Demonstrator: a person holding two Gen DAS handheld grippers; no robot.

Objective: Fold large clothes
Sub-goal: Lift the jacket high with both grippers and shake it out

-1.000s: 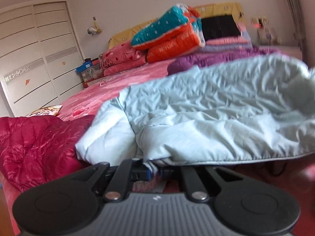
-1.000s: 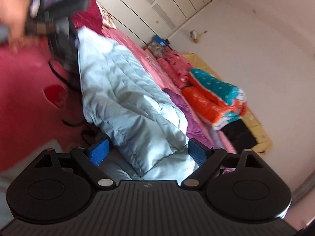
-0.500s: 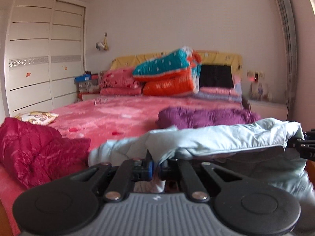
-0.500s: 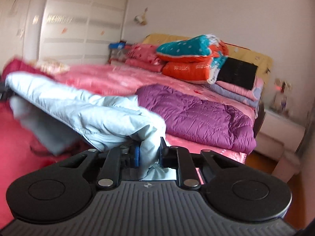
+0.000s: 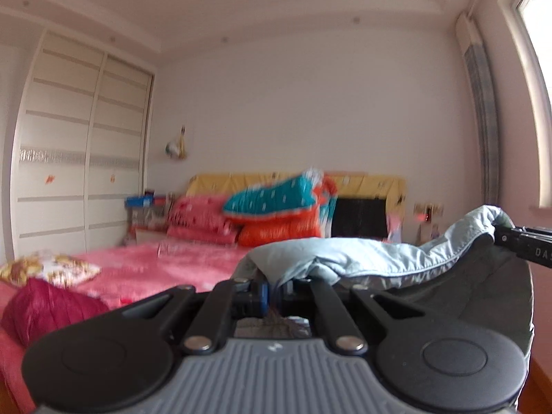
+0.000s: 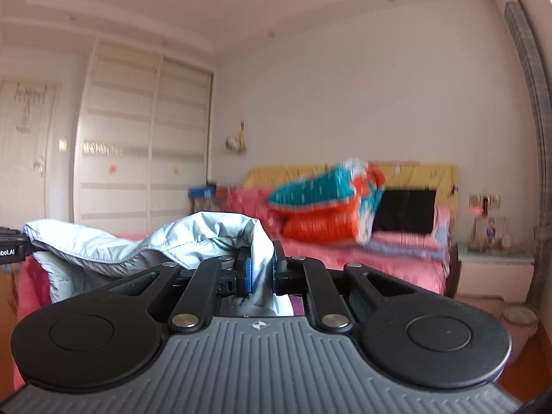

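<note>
The pink bed [image 5: 165, 265] spans the room below the pale blue padded jacket [image 5: 372, 258], which hangs in the air stretched sideways, its long axis running level between the two grippers. A second ago it lay spread on the bed; now it is lifted, sagging in the middle, grey lining showing underneath. The left gripper [image 5: 274, 293] is clamped on one end, the right gripper [image 6: 262, 270] pinches a fold of the other.
</note>
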